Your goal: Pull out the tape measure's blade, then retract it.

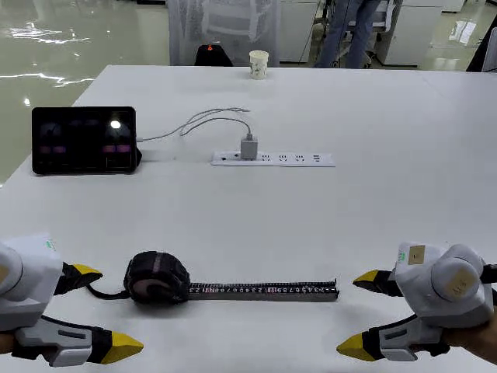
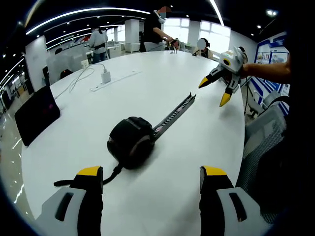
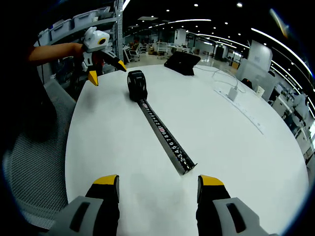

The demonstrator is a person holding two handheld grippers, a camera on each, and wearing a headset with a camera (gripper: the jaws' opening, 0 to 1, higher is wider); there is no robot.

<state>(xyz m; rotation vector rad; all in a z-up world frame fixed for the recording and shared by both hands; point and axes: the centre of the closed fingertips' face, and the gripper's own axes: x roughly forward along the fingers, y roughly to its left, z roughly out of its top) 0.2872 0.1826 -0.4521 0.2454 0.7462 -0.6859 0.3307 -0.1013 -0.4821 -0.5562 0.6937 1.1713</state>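
Note:
A black tape measure (image 1: 156, 277) lies on the white table (image 1: 311, 217), its dark blade (image 1: 264, 291) pulled out to the right and resting flat. The case (image 2: 131, 140) sits just ahead of my left gripper (image 2: 146, 178), which is open and empty. The blade's hooked end (image 3: 187, 168) lies just in front of my right gripper (image 3: 158, 181), also open with nothing between its yellow-tipped fingers. In the head view the left gripper (image 1: 97, 307) is at the bottom left and the right gripper (image 1: 359, 311) at the bottom right, both clear of the tape.
A dark tablet (image 1: 84, 139) stands at the left. A white power strip (image 1: 273, 158) with a charger and cable lies mid-table. A paper cup (image 1: 258, 64) stands near the far edge. People stand beyond the table.

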